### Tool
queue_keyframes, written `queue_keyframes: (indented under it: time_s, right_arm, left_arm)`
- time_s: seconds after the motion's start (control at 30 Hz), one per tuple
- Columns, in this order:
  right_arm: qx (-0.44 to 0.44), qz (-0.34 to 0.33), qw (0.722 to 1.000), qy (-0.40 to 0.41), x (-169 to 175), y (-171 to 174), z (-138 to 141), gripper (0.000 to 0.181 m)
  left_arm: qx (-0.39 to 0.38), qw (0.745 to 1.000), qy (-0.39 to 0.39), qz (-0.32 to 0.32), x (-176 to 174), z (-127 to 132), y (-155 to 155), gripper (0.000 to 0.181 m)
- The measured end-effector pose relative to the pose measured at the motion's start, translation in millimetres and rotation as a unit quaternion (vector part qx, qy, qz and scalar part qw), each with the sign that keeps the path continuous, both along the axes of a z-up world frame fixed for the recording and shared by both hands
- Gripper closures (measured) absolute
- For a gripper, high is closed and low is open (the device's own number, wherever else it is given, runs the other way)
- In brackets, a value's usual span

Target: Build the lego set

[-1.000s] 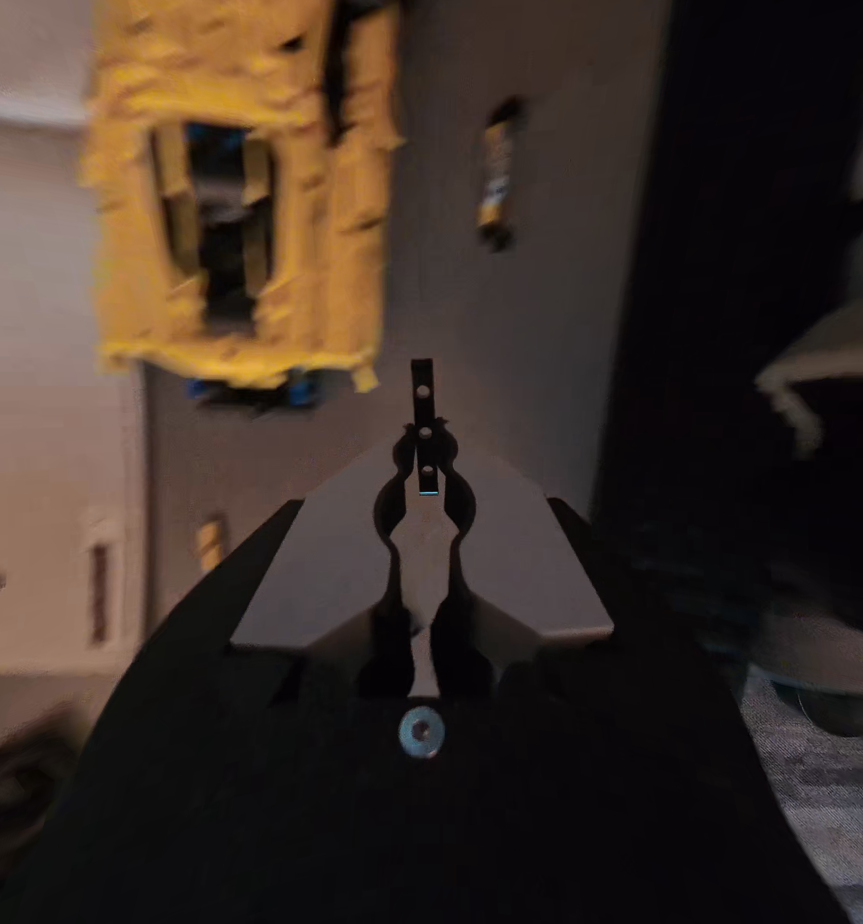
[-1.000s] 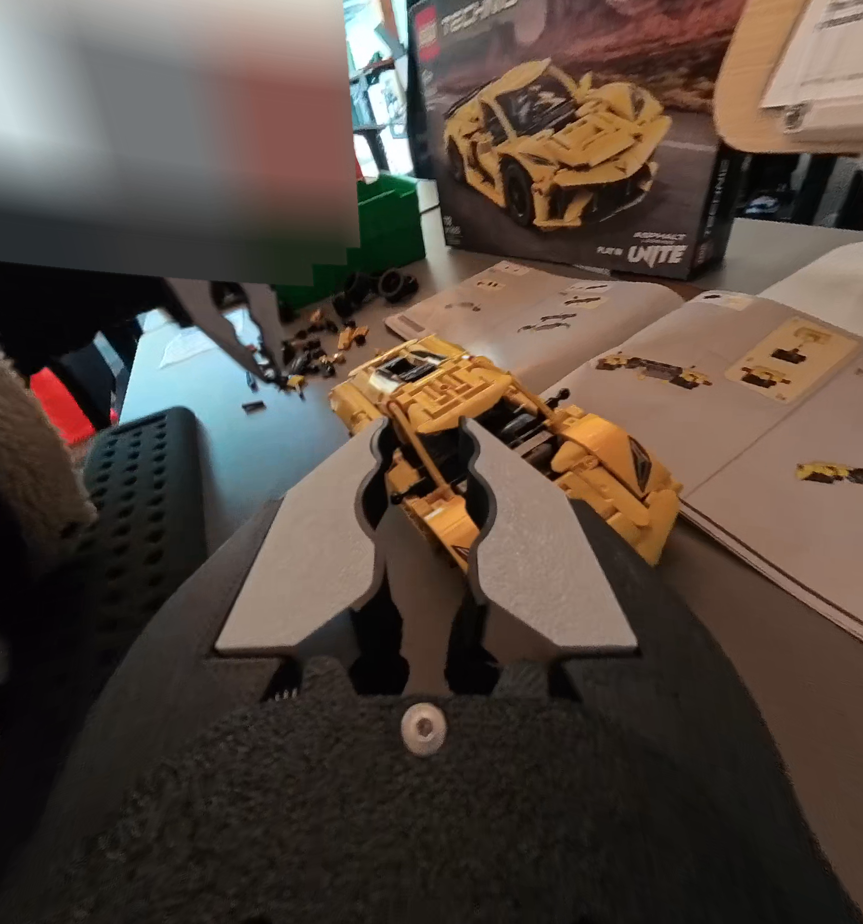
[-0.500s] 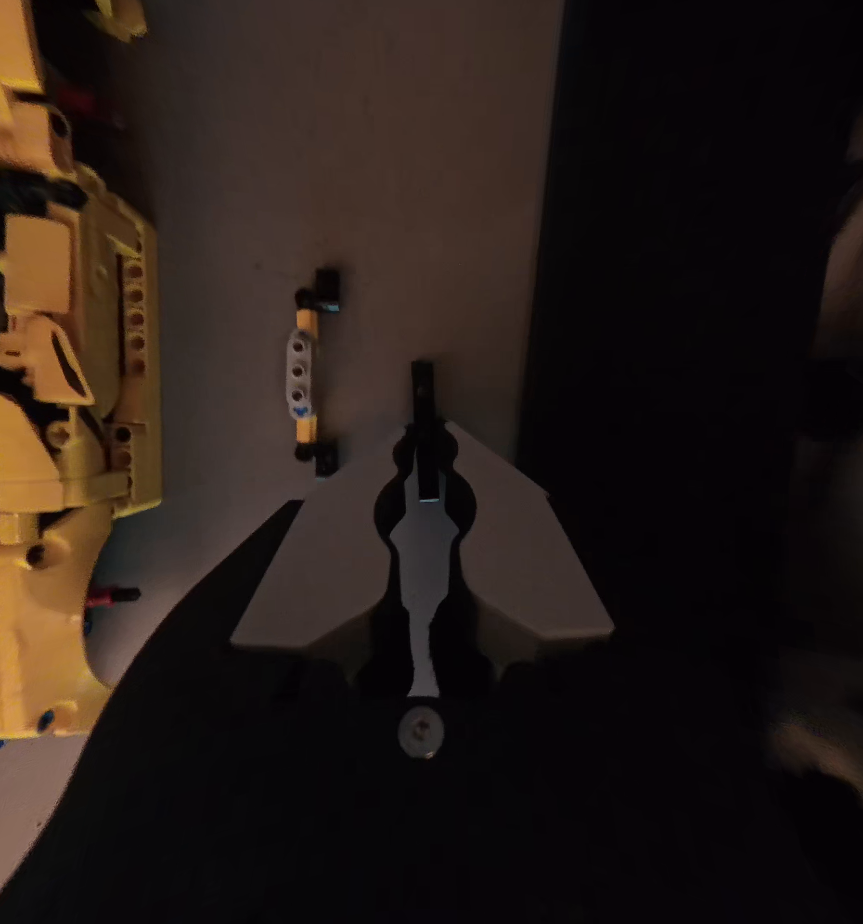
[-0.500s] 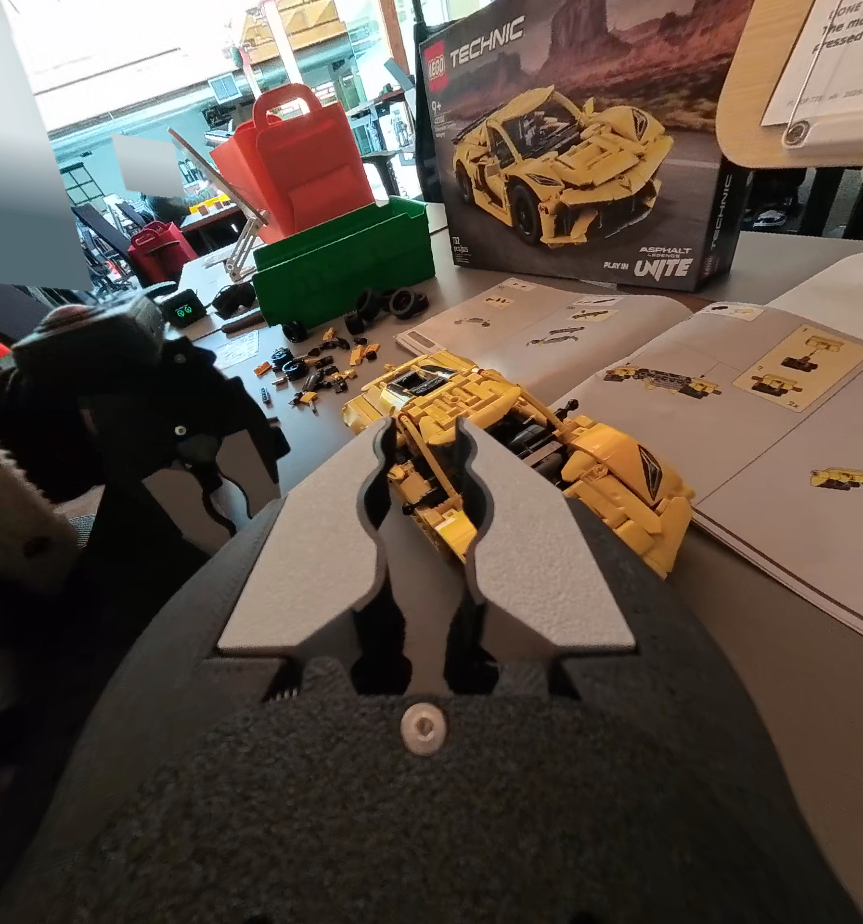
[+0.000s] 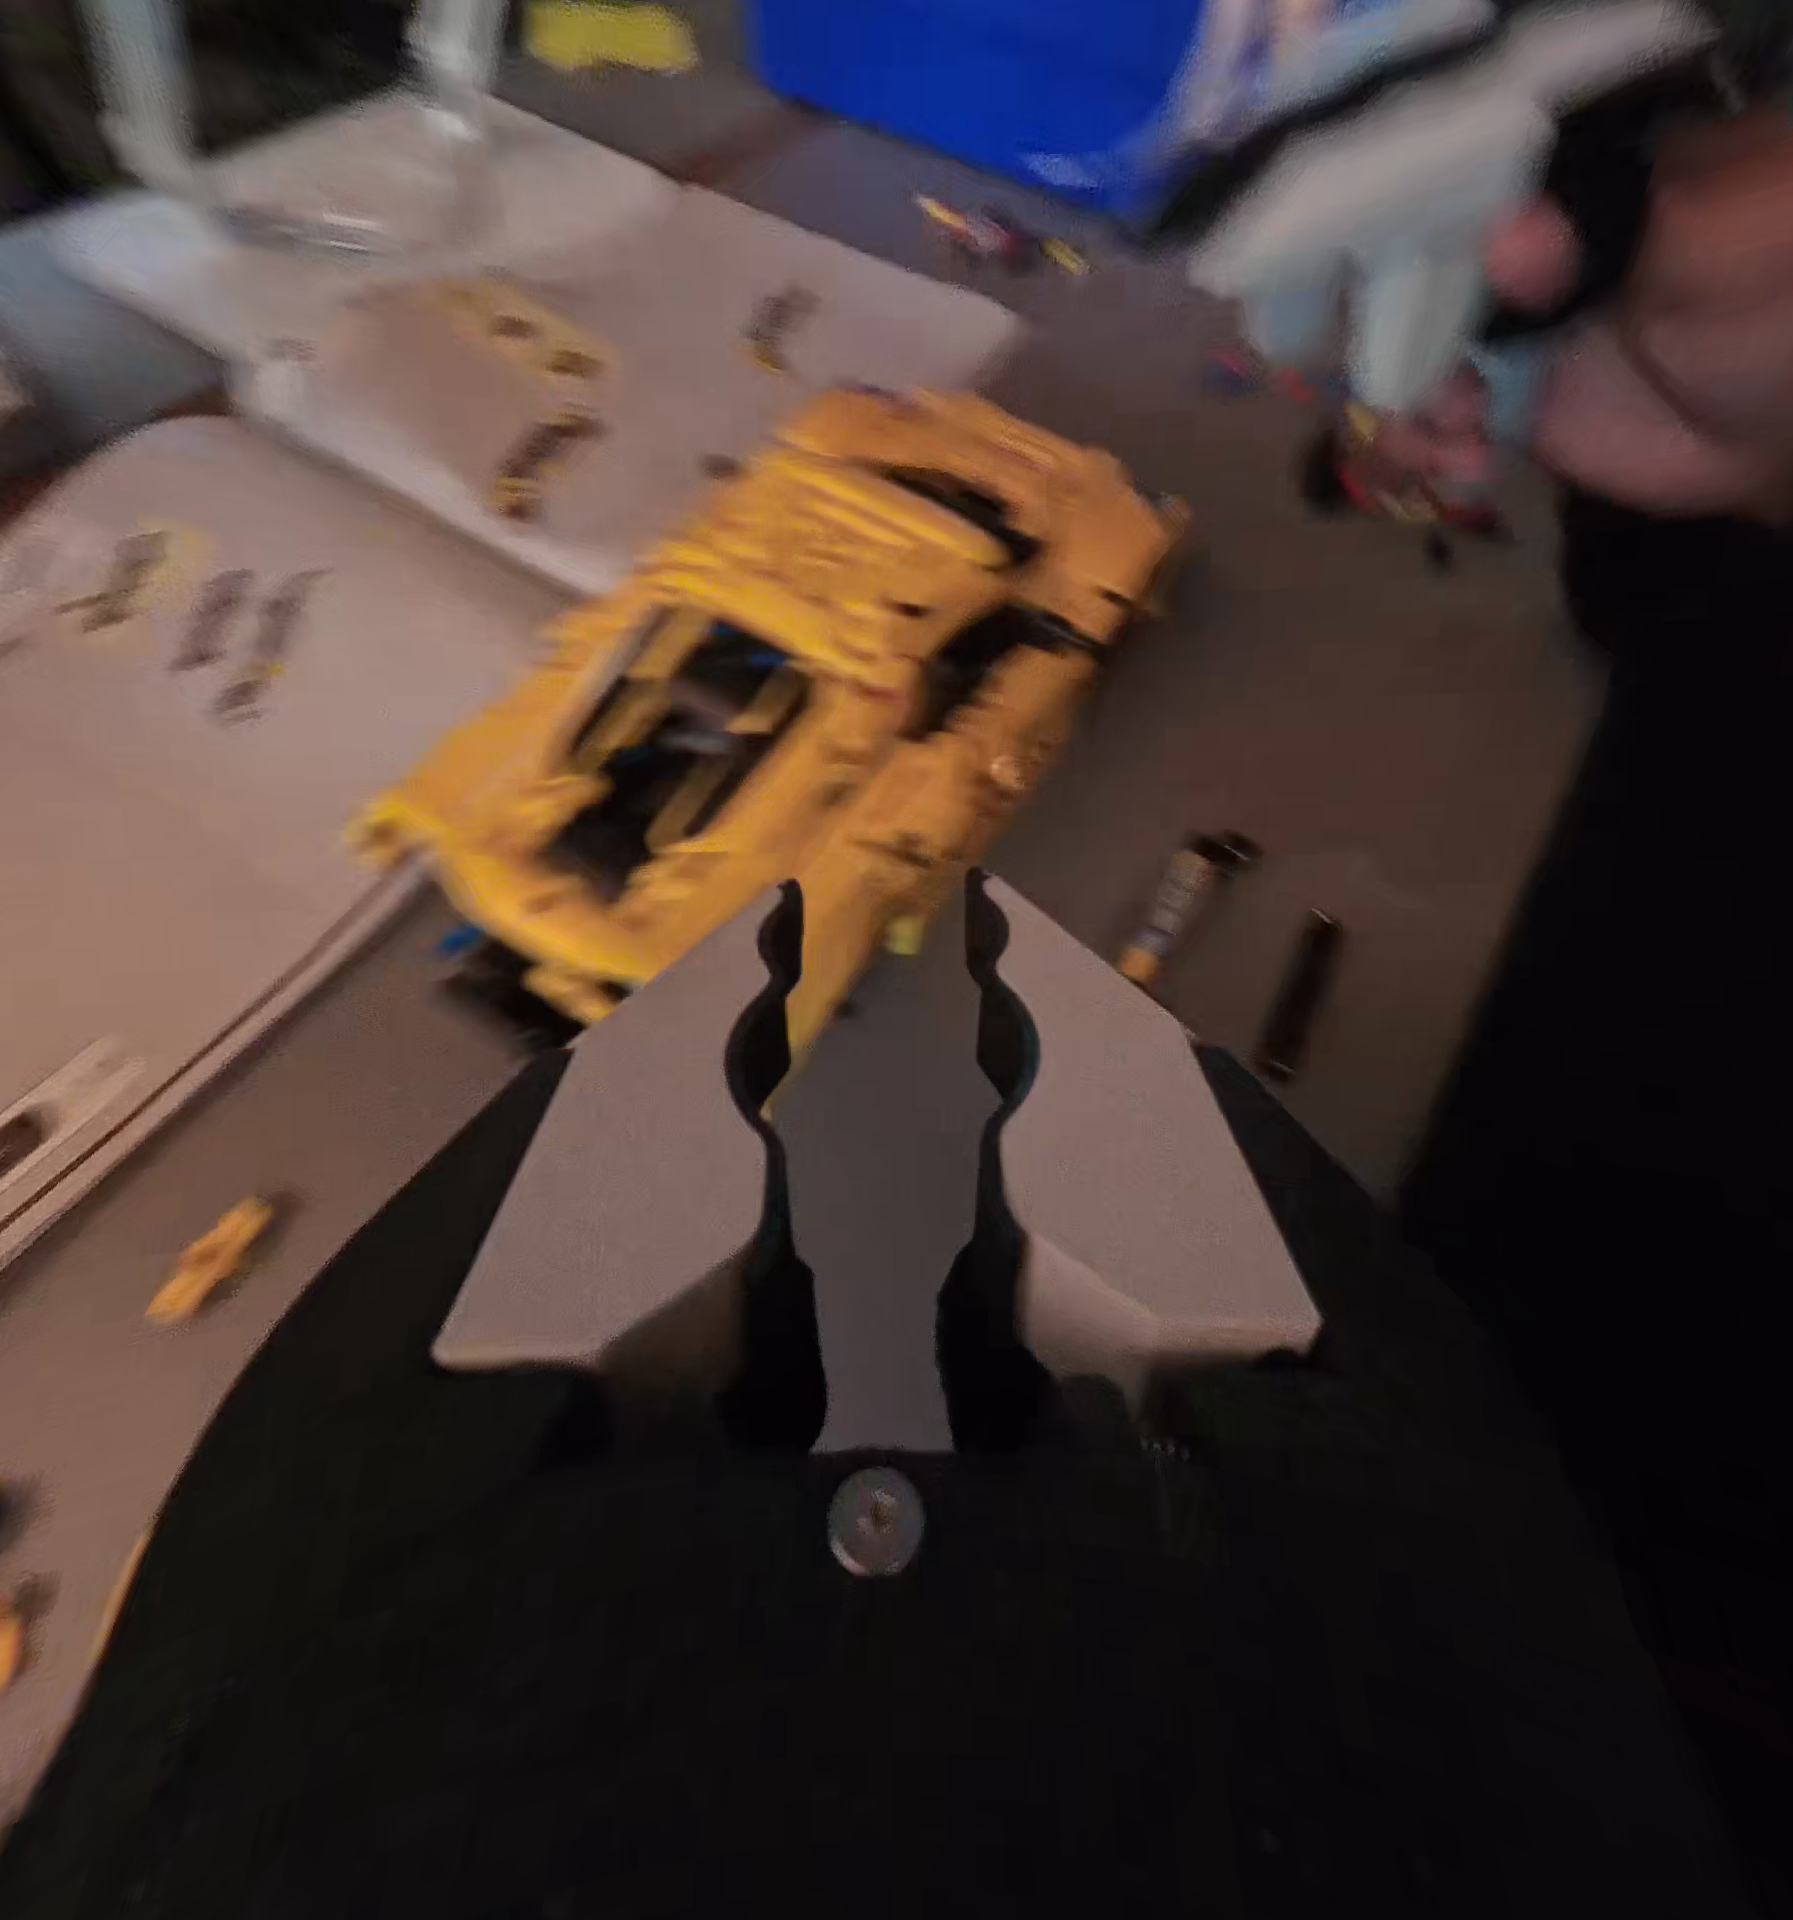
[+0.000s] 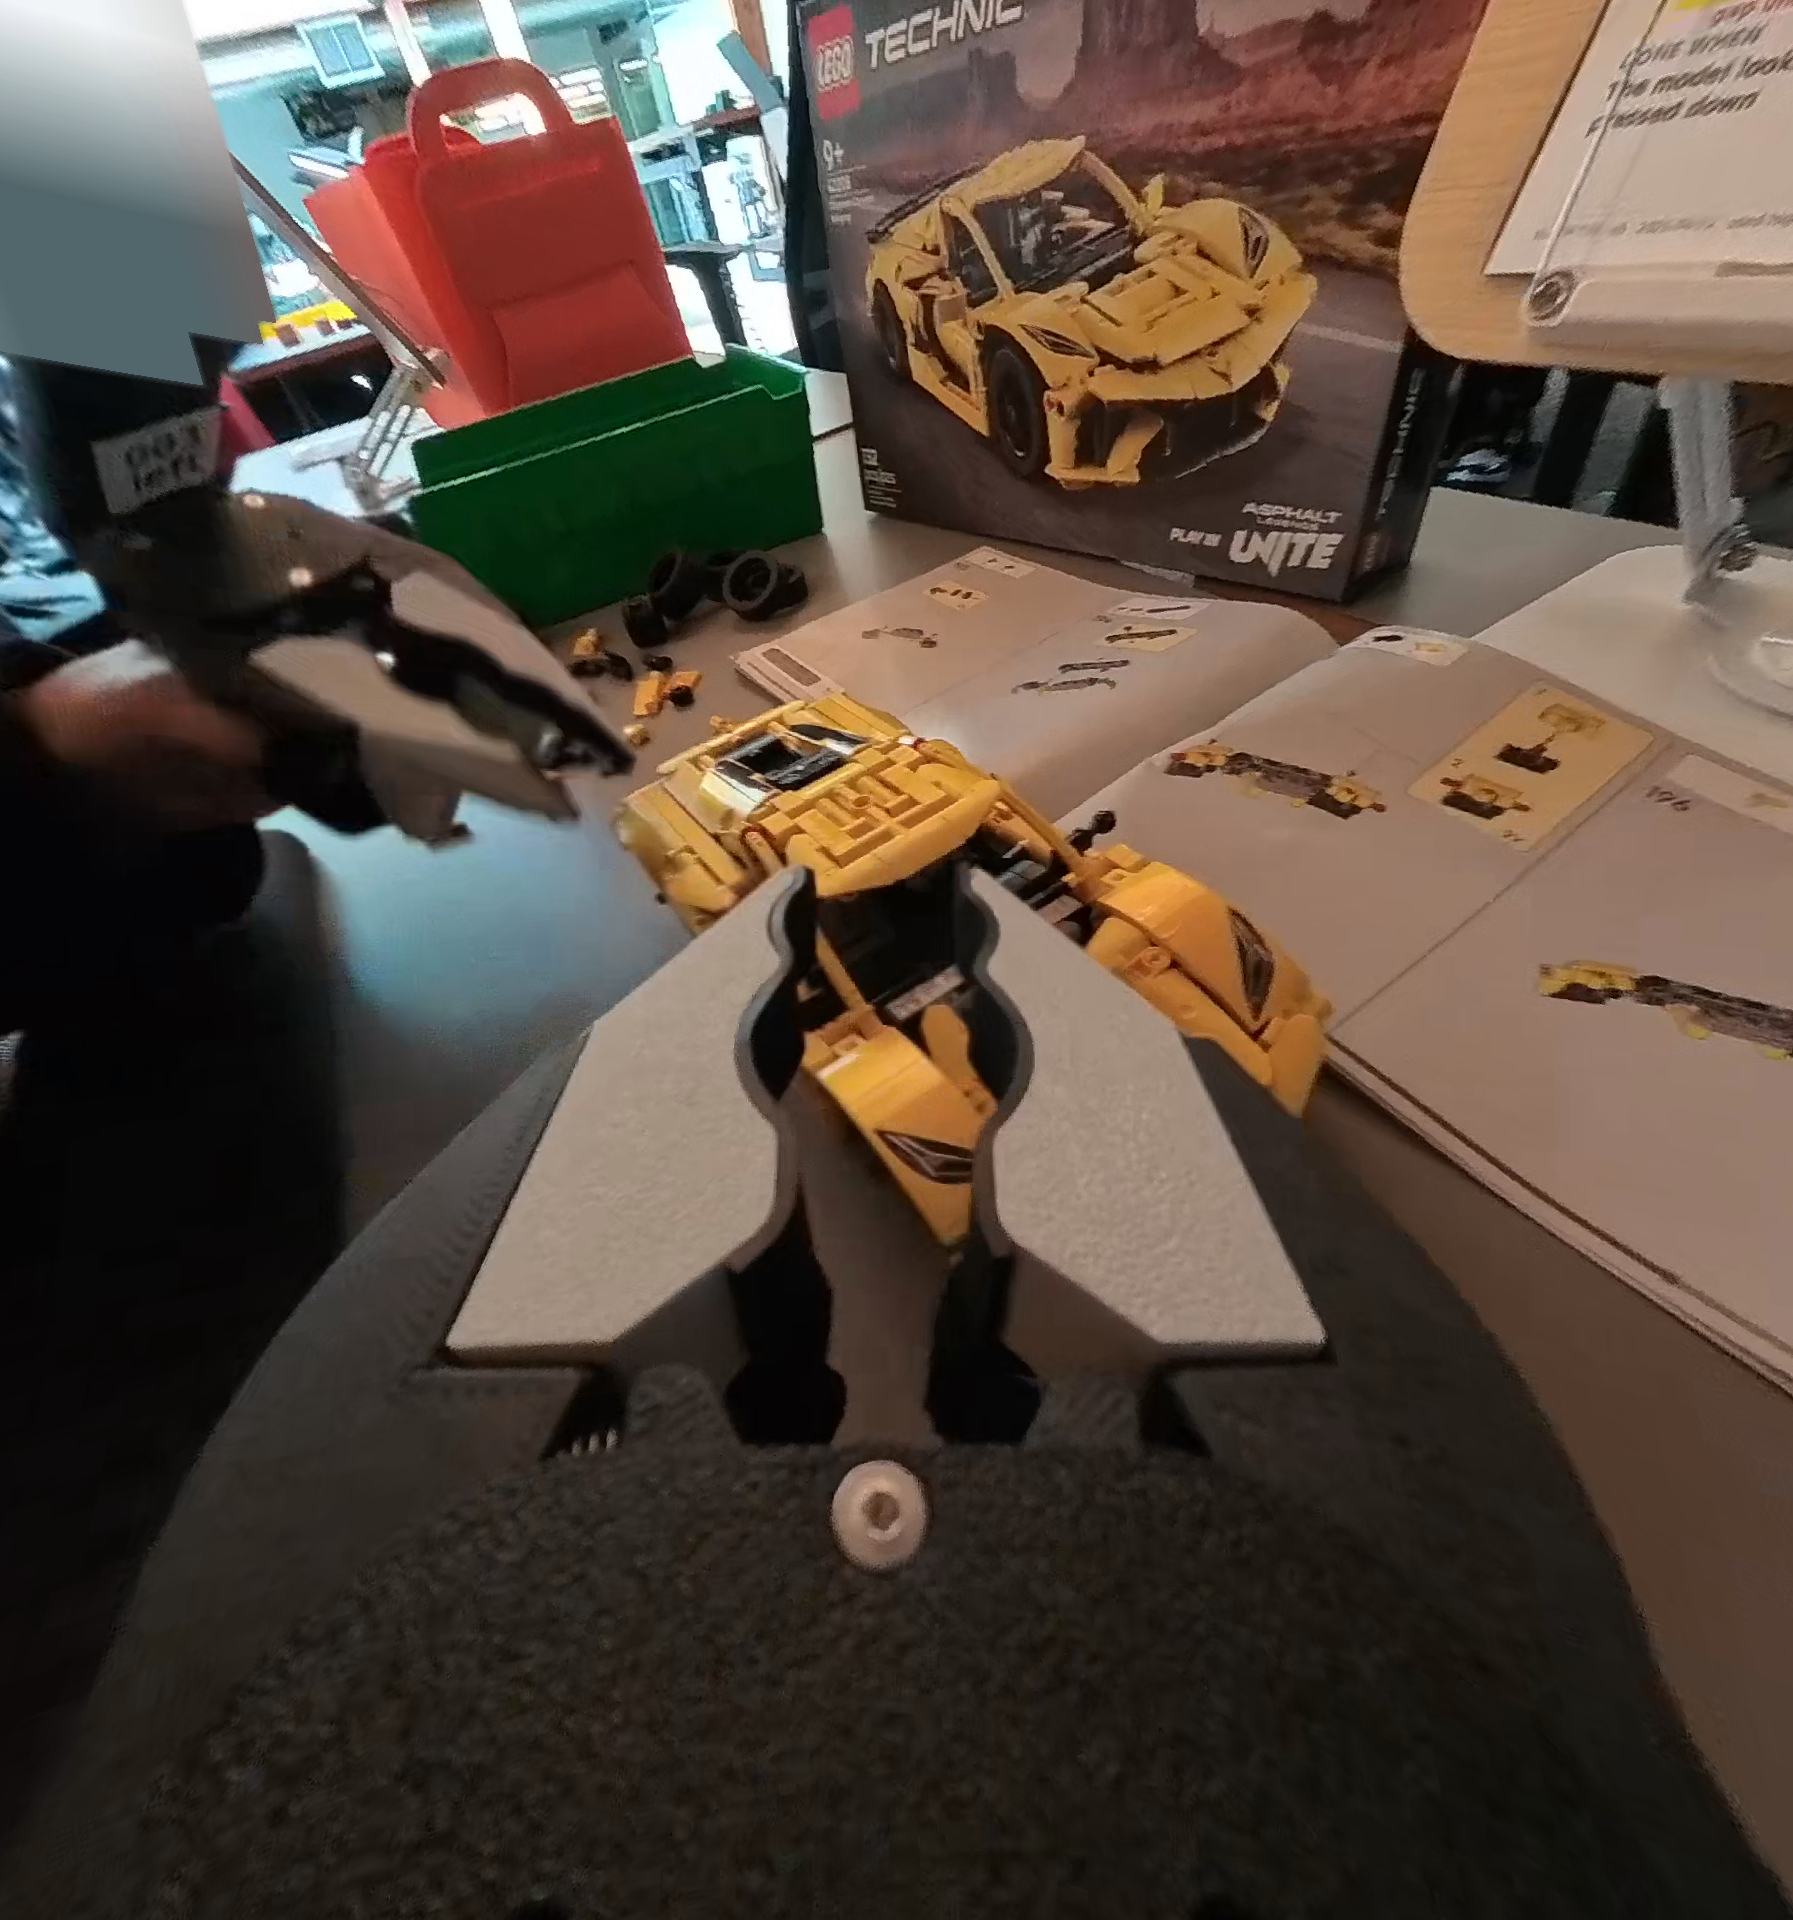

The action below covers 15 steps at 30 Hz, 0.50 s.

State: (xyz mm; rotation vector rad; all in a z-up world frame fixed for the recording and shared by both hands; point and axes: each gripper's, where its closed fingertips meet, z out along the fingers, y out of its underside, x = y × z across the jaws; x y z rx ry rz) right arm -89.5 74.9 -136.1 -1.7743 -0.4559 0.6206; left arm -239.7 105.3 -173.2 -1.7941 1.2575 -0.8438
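The partly built yellow lego car (image 6: 871, 800) stands on the grey table beside the open instruction booklet (image 6: 1494, 935). My right gripper (image 6: 881, 894) is open and empty, hovering just before the car's front end, which shows between its fingers. My left gripper (image 5: 881, 904) is open and empty, near the car (image 5: 819, 675) in a blurred view; it also shows at the left of the right wrist view (image 6: 518, 727). A short axle piece (image 5: 1178, 904) and a thin black beam (image 5: 1297, 987) lie on the table right of the car. The right gripper (image 5: 1391, 208) appears far off, held by a hand.
The set's box (image 6: 1131, 312) stands at the back, with a green bin (image 6: 611, 488) and a red bag (image 6: 518, 229) to its left. Black tyres (image 6: 726, 592) and small loose pieces (image 6: 653, 675) lie before the bin. A white stand base (image 6: 1785, 644) sits at the far right. About 15 cm separates my left fingertips from my right. To reach the short axle piece (image 5: 1178, 904) in a straight line is about 8 cm for my left fingers, about 15 cm for my right.
My left gripper was shut on a thin black beam; now it is open and empty and has swung to face the car. The right gripper has barely moved.
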Motion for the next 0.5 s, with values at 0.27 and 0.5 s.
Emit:
queue_keyframes:
  time_s: [0.27, 0.5]
  right_arm:
    - [0.001, -0.144, 0.989, 0.024, 60.1, 20.9, 3.3, 0.144]
    - [0.026, -0.231, 0.972, 0.030, 120.4, 19.2, 16.4, 0.133]
  left_arm:
    - [0.050, 0.989, -0.046, 0.134, -35.8, 48.6, 122.3, 0.149]
    - [-0.037, 0.986, 0.030, 0.162, 31.4, 48.6, 199.6, 0.144]
